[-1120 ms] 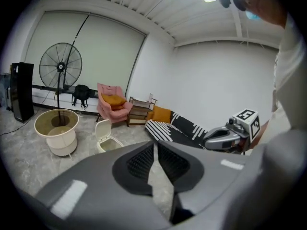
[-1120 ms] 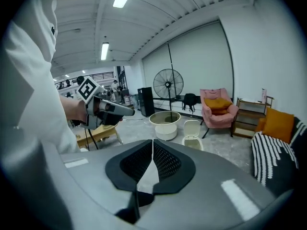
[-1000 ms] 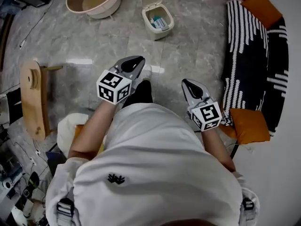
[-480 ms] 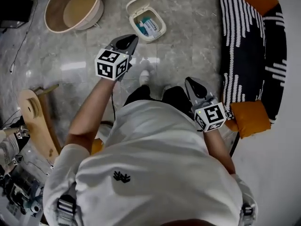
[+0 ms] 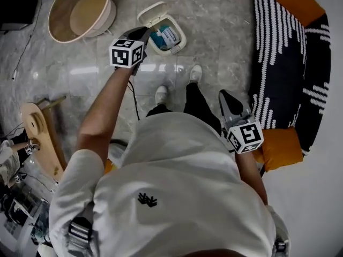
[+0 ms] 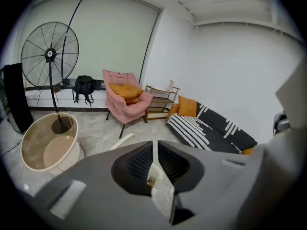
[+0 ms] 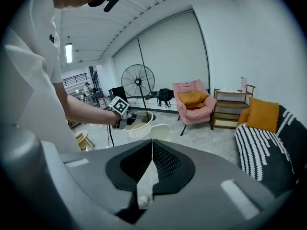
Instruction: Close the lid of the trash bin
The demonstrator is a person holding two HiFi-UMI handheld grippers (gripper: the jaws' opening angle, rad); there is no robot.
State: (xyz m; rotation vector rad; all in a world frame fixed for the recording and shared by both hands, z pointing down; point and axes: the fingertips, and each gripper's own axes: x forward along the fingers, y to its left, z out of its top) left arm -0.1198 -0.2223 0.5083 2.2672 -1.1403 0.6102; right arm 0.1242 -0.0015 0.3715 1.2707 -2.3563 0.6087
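Observation:
A small cream trash bin (image 5: 167,36) stands on the marble floor with its lid (image 5: 149,13) tipped up and back, and blue and white rubbish inside. My left gripper (image 5: 146,32) reaches out at the bin's left rim, just below the raised lid, jaws shut with nothing held. In the left gripper view the jaws of that gripper (image 6: 155,145) leave only a slit, with the lid's edge (image 6: 119,141) showing beyond the left jaw. My right gripper (image 5: 225,94) hangs back by the person's right side, shut and empty. In the right gripper view it (image 7: 152,143) faces the lid (image 7: 161,131) from afar.
A round wooden basin (image 5: 80,12) sits left of the bin. A black-and-white striped sofa (image 5: 289,63) with orange cushions (image 5: 278,146) fills the right side. A wooden stool (image 5: 40,133) lies at the left. A standing fan (image 6: 49,54) and a pink armchair (image 6: 125,102) stand farther off.
The person has stepped toward the bin. My left gripper has swung forward from beside the legs up to the bin's left rim. My right gripper has stayed low at the side.

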